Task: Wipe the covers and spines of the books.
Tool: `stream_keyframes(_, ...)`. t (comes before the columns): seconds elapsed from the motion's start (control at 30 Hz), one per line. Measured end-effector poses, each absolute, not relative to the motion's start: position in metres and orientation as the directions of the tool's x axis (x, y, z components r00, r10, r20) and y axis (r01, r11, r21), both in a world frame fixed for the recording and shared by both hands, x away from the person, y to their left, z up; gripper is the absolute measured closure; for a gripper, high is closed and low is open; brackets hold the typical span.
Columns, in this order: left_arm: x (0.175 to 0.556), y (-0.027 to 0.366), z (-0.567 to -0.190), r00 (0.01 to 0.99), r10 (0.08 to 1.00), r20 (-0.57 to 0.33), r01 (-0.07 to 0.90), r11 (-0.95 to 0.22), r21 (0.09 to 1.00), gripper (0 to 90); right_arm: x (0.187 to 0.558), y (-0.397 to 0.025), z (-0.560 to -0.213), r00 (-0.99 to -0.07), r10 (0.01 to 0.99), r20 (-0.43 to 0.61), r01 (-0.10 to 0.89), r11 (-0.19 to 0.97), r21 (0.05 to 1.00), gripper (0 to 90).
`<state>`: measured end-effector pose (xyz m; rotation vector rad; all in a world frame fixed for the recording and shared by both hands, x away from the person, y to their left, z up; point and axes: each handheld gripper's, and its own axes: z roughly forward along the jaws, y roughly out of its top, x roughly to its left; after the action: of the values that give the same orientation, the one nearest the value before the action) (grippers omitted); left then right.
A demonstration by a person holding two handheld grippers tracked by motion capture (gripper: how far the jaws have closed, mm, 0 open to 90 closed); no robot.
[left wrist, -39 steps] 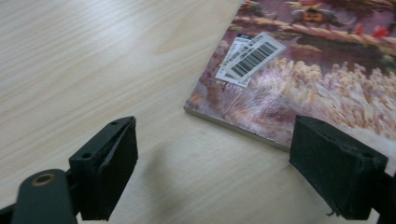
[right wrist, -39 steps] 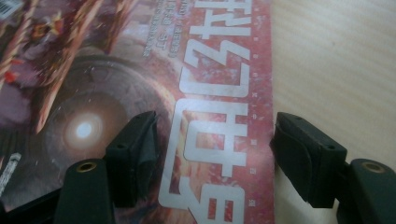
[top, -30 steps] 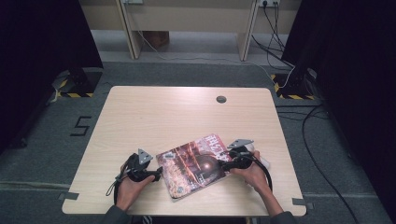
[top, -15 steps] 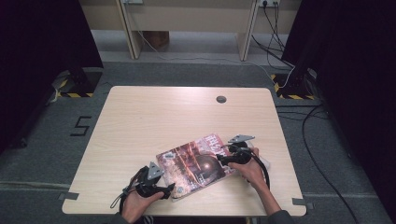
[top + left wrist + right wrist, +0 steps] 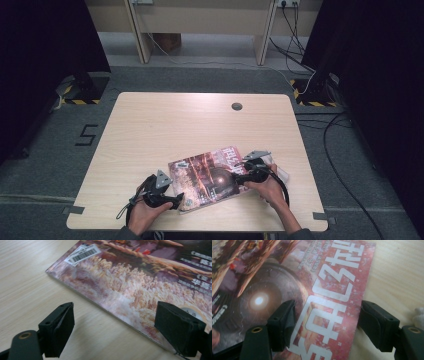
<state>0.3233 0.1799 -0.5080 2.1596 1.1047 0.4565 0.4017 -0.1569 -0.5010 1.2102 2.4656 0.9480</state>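
From the high view, a magazine [image 5: 212,175] lies flat on the pale wood surface [image 5: 165,125], close to the person's edge. It is the thing both hands are working on. The left gripper [image 5: 172,199] sits at the near left corner of the magazine. A second ago it was further out, beside the magazine's left edge, so it has come down and in toward that corner. The right gripper [image 5: 239,175] rests over the right end of the magazine, just as it did before. The magazine has hardly shifted. A small round hole [image 5: 237,106] in the surface lies well beyond the magazine.

In the left gripper view, the fingers [image 5: 58,328] are spread wide and hold nothing. The magazine's [image 5: 140,285] near edge runs between them. One finger is over bare wood and the other is over the cover. A white barcode label [image 5: 83,253] sits near the far corner of the magazine.

In the right gripper view, the fingers [image 5: 283,322] are also spread wide, one on each side of the magazine's [image 5: 327,305] end with the big white letters. They do not pinch it.

I think the left gripper has lined up to grab the edge, maybe to lift the cover, while the right one steadies the other end.
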Motion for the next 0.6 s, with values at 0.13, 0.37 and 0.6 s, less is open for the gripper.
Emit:
stream_keyframes(0.13, 0.331, 0.189, -0.508, 0.556, 0.831, 0.008, 0.597, -0.406, 0.692, 15.1, 0.385, -0.155, -0.5, -0.642, 0.765, 0.044, 0.606, 0.473, 0.64, 30.3)
stream_keyframes(0.37, 0.344, 0.198, -0.507, 0.51, 0.859, 0.048, 0.6, -0.395, 0.696, 15.0, 0.361, -0.153, -0.499, -0.663, 0.747, 0.042, 0.599, 0.496, 0.629, 30.5)
stream_keyframes(0.6, 0.347, 0.199, -0.505, 0.506, 0.862, 0.035, 0.591, -0.376, 0.714, 25.6, 0.363, -0.158, -0.493, -0.657, 0.753, 0.04, 0.582, 0.472, 0.662, 34.8)
